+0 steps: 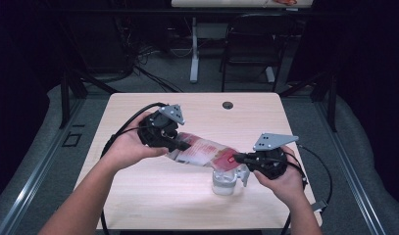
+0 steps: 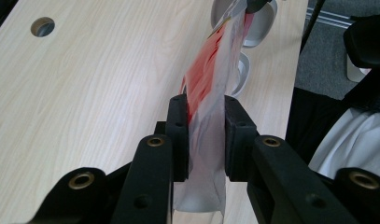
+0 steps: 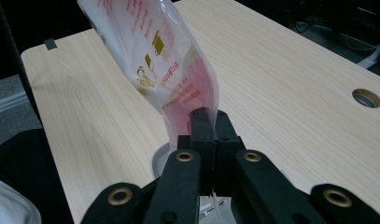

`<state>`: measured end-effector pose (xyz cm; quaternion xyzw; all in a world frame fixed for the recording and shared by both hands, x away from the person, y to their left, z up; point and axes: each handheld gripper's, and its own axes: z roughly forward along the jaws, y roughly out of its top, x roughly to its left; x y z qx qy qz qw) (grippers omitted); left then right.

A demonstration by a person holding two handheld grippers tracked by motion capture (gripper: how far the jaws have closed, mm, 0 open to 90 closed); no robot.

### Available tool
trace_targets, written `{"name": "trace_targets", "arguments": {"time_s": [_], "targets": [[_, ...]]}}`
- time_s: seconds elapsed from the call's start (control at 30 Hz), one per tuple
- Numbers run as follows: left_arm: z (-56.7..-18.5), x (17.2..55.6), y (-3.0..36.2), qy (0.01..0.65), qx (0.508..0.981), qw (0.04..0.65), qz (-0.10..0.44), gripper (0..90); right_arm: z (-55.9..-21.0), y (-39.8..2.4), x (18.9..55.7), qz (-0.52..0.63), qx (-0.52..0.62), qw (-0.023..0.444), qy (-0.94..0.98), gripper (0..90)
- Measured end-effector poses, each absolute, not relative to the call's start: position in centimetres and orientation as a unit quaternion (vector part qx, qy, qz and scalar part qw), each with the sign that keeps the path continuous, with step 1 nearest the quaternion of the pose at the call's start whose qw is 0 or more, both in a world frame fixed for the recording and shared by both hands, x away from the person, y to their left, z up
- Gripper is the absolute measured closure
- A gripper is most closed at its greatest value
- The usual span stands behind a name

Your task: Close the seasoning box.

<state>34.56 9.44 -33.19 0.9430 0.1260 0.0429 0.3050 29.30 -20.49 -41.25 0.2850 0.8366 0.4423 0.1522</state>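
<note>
A black chair point(image 1: 251, 41) stands beyond the table point(image 1: 138, 196).

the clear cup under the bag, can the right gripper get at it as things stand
Probably not yet. The right gripper hangs just above the clear cup, but its fingers are shut on a corner of the plastic bag, so it would have to let go first.

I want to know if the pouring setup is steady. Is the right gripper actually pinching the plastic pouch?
Touching. In the right gripper view, the right gripper has its jaws closed flat on the lower edge of the pouch, with no gap showing between pads and plastic.
</note>
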Motion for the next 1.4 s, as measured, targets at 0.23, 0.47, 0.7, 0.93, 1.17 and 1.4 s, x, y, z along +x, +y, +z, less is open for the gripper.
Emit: {"name": "trace_targets", "arguments": {"time_s": [0.23,0.47,0.7,0.93,1.17,1.4], "targets": [[-32.9,34.5,9.3,0.124,0.944,0.302,0.045,76.4,-41.1,-20.6,29.2,0.445,0.285,0.152,0.835,90.0],[-32.7,34.3,9.3,0.123,0.944,0.303,0.047,76.4,-41.0,-20.7,29.1,0.449,0.286,0.152,0.833,90.0],[-32.6,34.3,9.3,0.123,0.945,0.301,0.045,76.5,-41.0,-20.7,29.0,0.451,0.284,0.146,0.834,90.0],[-32.2,34.2,9.3,0.123,0.946,0.298,0.044,76.5,-41.1,-20.7,29.1,0.457,0.281,0.135,0.833,90.0],[-32.0,34.1,9.3,0.123,0.946,0.298,0.046,76.5,-41.0,-20.7,29.0,0.461,0.281,0.133,0.831,90.0],[-31.9,34.1,9.2,0.121,0.946,0.297,0.044,76.5,-40.8,-20.8,28.8,0.46,0.279,0.132,0.832,90.0]]}}
